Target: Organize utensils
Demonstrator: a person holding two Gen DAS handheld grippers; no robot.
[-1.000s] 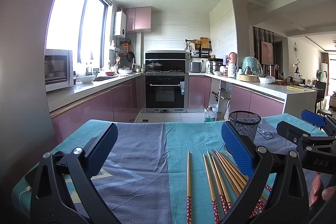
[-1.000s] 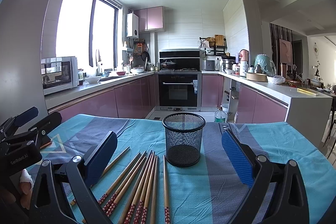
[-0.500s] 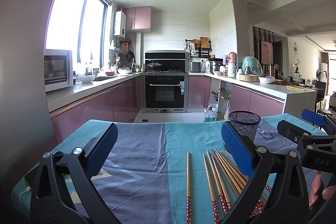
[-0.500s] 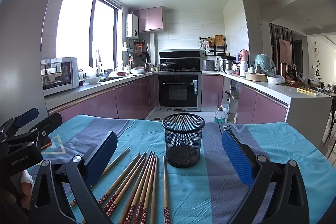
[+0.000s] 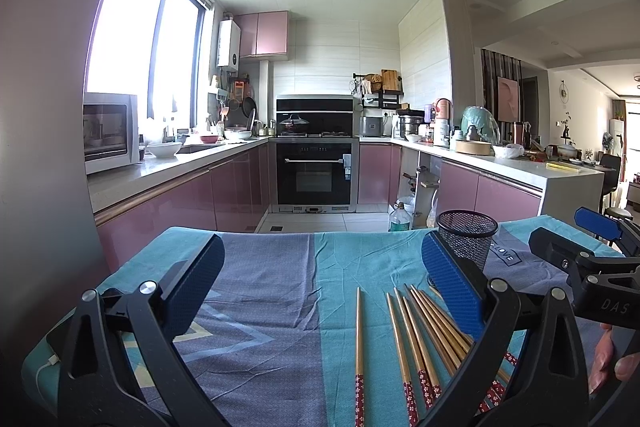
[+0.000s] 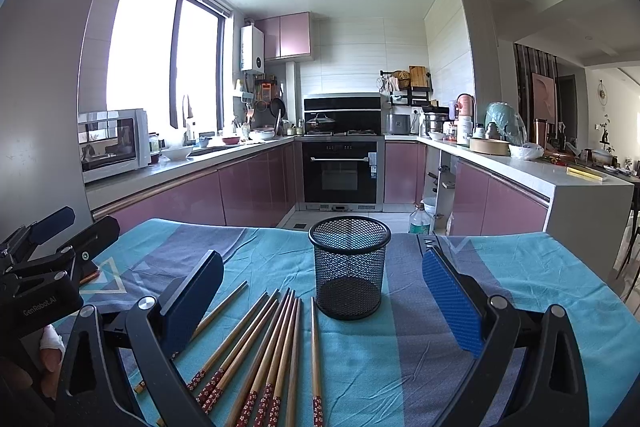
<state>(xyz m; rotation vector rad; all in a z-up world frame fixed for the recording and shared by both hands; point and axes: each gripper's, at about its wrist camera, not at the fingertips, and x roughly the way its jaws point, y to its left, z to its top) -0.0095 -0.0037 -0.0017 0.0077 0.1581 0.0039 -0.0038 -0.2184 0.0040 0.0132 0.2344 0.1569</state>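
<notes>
Several wooden chopsticks [image 6: 272, 347] with red patterned ends lie side by side on the blue tablecloth, just in front of a black mesh holder [image 6: 349, 273] that stands upright and empty. In the left wrist view the chopsticks [image 5: 416, 339] lie to the right, the holder [image 5: 467, 239] behind them. My left gripper [image 5: 320, 287] is open and empty above the cloth, left of the chopsticks. My right gripper [image 6: 320, 301] is open and empty, with the chopsticks and holder between its fingers' line of sight.
The table [image 6: 520, 279] is covered by a blue and grey cloth; its far edge faces a kitchen with pink cabinets and an oven [image 6: 340, 171]. A white cable [image 5: 50, 363] lies at the table's left edge. A bottle [image 6: 418, 223] stands on the floor.
</notes>
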